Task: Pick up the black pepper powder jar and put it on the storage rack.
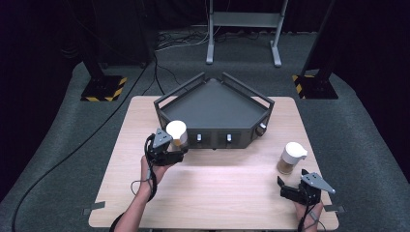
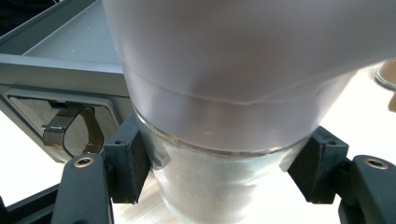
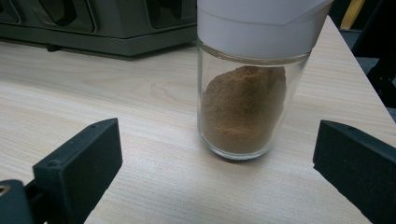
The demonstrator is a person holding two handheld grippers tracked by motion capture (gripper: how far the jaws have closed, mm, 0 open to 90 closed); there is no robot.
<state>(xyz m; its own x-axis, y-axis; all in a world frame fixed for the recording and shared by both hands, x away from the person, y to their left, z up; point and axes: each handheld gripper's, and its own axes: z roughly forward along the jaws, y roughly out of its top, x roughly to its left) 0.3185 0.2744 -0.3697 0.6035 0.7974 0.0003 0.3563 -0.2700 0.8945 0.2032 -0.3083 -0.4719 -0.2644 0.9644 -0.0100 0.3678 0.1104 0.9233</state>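
Note:
My left gripper [image 1: 175, 145] is shut on a glass jar with a white lid [image 1: 176, 130], held just off the table at the front left corner of the grey tray [image 1: 212, 108]. In the left gripper view its black pads [image 2: 133, 161] press on both sides of the jar's glass [image 2: 219, 186] below the white lid. A second white-lidded jar [image 1: 291, 158] holding brown powder stands on the table at the right. My right gripper [image 1: 292, 179] is open just in front of it. In the right gripper view this jar [image 3: 245, 109] stands beyond the wide-apart fingers [image 3: 79, 163], untouched.
The grey angular tray has raised rails, and knobs and clips along its front wall [image 2: 60, 70]. It sits at the back middle of the wooden table [image 1: 217, 183]. Its dark front wall [image 3: 93, 28] lies behind the powder jar. The table's right edge is close to my right hand.

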